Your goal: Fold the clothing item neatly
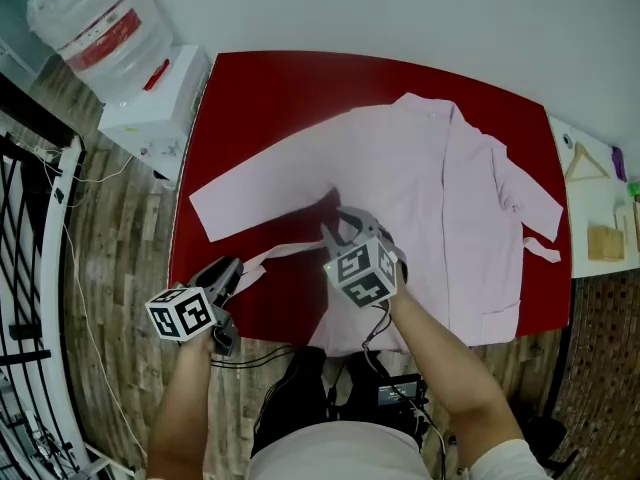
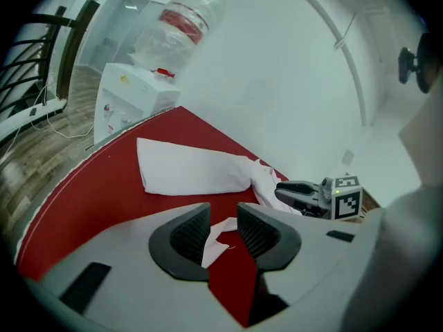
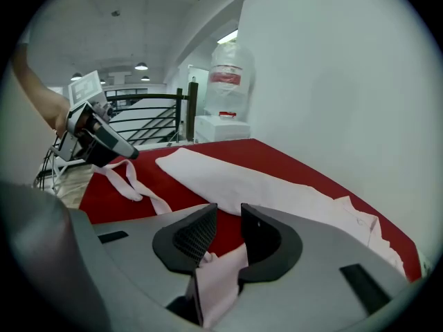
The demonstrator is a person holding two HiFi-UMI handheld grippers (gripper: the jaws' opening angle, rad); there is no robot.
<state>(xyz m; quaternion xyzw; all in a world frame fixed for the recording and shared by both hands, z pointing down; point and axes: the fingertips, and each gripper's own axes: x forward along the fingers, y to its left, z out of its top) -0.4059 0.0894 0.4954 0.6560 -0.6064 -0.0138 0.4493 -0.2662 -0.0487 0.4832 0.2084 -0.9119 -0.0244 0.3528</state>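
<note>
A red table (image 1: 255,98) stands against a white wall (image 1: 400,8), with wood-plank floor (image 1: 120,248) along its left and near sides. To the left are a white water dispenser (image 1: 150,108) with its bottle (image 1: 95,28) and a black railing (image 1: 25,268); to the right, a white shelf (image 1: 590,213) carries a wooden hanger (image 1: 588,163). The pale pink robe (image 1: 440,188) lies spread across the table's middle and right, its hem over the near edge and one sleeve (image 1: 265,193) stretched left. The far-left corner and the near-left strip of red stay bare. The left gripper (image 1: 232,268), at the near-left edge, has its jaws narrowly apart, with the robe's sash (image 1: 285,251) between them and a gap beside it. The right gripper (image 1: 345,228), over the robe's near side, is likewise slightly parted, with a fold of pink cloth lying low between its jaws.
</note>
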